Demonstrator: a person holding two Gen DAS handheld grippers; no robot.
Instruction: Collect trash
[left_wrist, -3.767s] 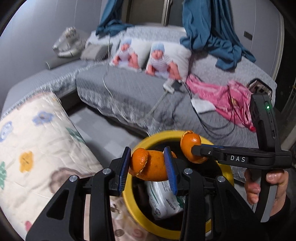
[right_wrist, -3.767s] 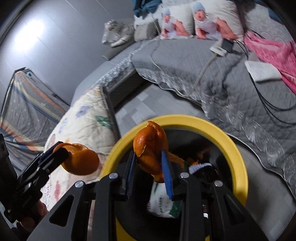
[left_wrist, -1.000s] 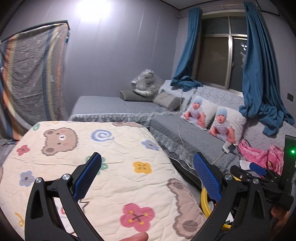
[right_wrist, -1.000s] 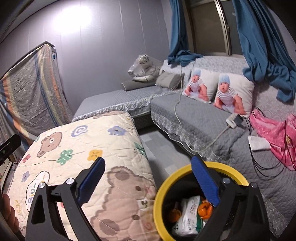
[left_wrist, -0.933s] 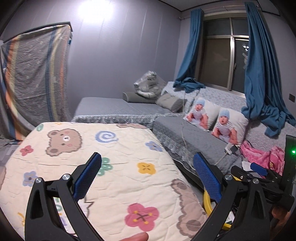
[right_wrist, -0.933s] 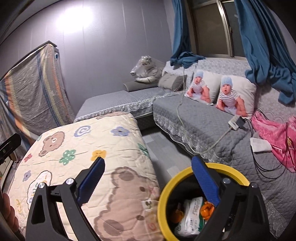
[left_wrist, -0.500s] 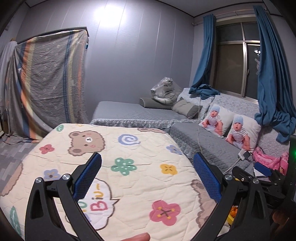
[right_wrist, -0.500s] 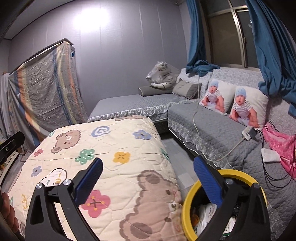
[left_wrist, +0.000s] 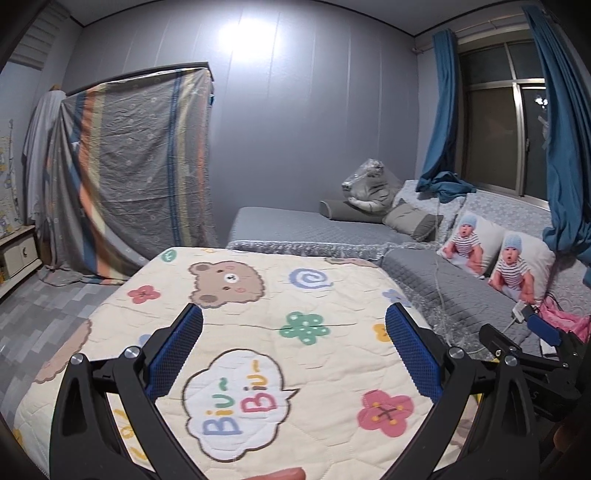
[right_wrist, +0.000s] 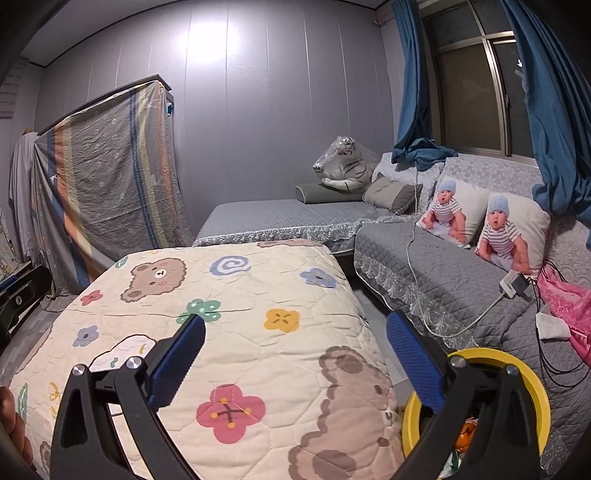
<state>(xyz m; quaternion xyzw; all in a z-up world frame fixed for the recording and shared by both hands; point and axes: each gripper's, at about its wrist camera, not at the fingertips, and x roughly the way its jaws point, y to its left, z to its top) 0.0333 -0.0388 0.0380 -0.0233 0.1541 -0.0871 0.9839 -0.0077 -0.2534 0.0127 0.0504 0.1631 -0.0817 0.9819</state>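
Note:
My left gripper (left_wrist: 293, 347) is open and empty above the cream quilt with bears and flowers (left_wrist: 258, 332). My right gripper (right_wrist: 295, 354) is open and empty above the same quilt (right_wrist: 229, 314). It also shows at the right edge of the left wrist view (left_wrist: 524, 343). The yellow-rimmed trash bin (right_wrist: 532, 391) stands on the floor at the lower right of the right wrist view, partly hidden behind the right finger. An orange peel (right_wrist: 466, 435) shows inside it. No loose trash shows on the quilt.
A grey L-shaped sofa (right_wrist: 443, 266) runs along the back and right, with baby-print pillows (right_wrist: 498, 225), a white charger and cables (right_wrist: 513, 284) and pink cloth (right_wrist: 569, 302). A striped sheet (left_wrist: 129, 177) drapes furniture at the back left. Grey tiled floor (left_wrist: 37, 314) lies left.
Both grippers let their orange peels go into the bin, opened wide, then swung up and left over the quilt. The bin has slid toward the lower right edge of view.

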